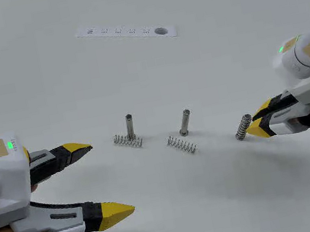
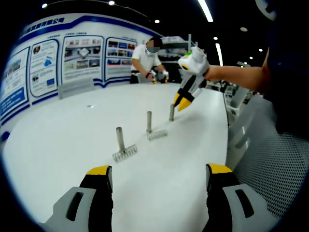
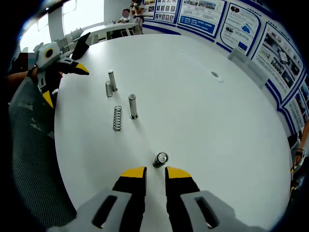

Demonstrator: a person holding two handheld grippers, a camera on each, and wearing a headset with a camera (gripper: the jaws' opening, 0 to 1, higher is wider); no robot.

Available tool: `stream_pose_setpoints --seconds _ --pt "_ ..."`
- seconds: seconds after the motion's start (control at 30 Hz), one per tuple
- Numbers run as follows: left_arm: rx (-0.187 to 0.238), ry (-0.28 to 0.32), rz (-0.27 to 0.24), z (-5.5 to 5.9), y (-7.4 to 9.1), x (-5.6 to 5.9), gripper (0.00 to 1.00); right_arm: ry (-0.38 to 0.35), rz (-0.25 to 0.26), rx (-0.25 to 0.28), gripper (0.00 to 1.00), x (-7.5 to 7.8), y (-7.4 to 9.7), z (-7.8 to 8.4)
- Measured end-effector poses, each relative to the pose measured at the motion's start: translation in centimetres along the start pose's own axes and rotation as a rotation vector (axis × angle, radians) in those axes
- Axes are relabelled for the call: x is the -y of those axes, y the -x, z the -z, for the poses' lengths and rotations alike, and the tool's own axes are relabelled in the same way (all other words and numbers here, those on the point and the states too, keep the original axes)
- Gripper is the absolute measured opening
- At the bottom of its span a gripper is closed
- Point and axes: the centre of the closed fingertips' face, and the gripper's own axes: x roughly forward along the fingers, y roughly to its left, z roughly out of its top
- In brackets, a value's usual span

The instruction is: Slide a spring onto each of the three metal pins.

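Observation:
Two bare metal pins point(image 1: 129, 125) point(image 1: 185, 121) stand upright mid-table, each with a loose spring point(image 1: 128, 140) point(image 1: 181, 144) lying at its foot. A third pin point(image 1: 243, 127), on the right, has a spring coiled around it. My right gripper point(image 1: 257, 124) has its tips just beside that pin point(image 3: 161, 159); its jaws stand a narrow gap apart with nothing between them. My left gripper point(image 1: 103, 178) hovers wide open at the lower left, well short of the nearest pin point(image 2: 119, 137) and spring point(image 2: 124, 153).
A white socket strip point(image 1: 125, 32) lies at the back of the white table point(image 1: 47, 81). The table's front edge runs close under my left gripper. Beyond the far edge a person point(image 2: 149, 58) stands in front of wall posters.

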Motion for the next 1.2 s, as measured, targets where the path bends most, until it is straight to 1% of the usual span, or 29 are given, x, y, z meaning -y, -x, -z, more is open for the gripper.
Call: stream_pose_setpoints --seconds 0.13,0.33,0.4,0.47,0.67,0.9,1.2 --pt "0.001 -0.002 0.001 0.0 0.0 0.0 0.81 -0.003 -0.01 -0.001 0.16 -0.8 0.1 0.3" --pt "0.005 -0.003 0.001 -0.1 0.0 0.0 0.81 0.011 -0.049 -0.003 0.16 -3.1 -0.2 0.1" --pt "0.005 -0.003 0.002 -0.1 0.0 0.0 0.81 0.019 -0.061 0.0 0.16 -3.6 -0.4 -0.2" --pt "0.004 -0.005 0.002 -0.1 0.0 0.1 0.81 0.027 -0.074 0.005 0.16 -3.8 -0.6 -0.4" --pt "0.006 -0.005 0.002 -0.2 0.0 0.1 0.81 0.067 -0.108 0.016 0.16 -5.2 -1.4 -2.0" --pt "0.007 -0.003 -0.003 -0.2 0.1 0.0 0.81 0.103 -0.14 0.024 0.16 -5.8 -2.9 -3.4" --pt "0.002 -0.005 -0.002 -0.1 0.0 0.0 0.81 0.126 -0.154 0.04 0.16 -6.2 -4.4 -4.9"
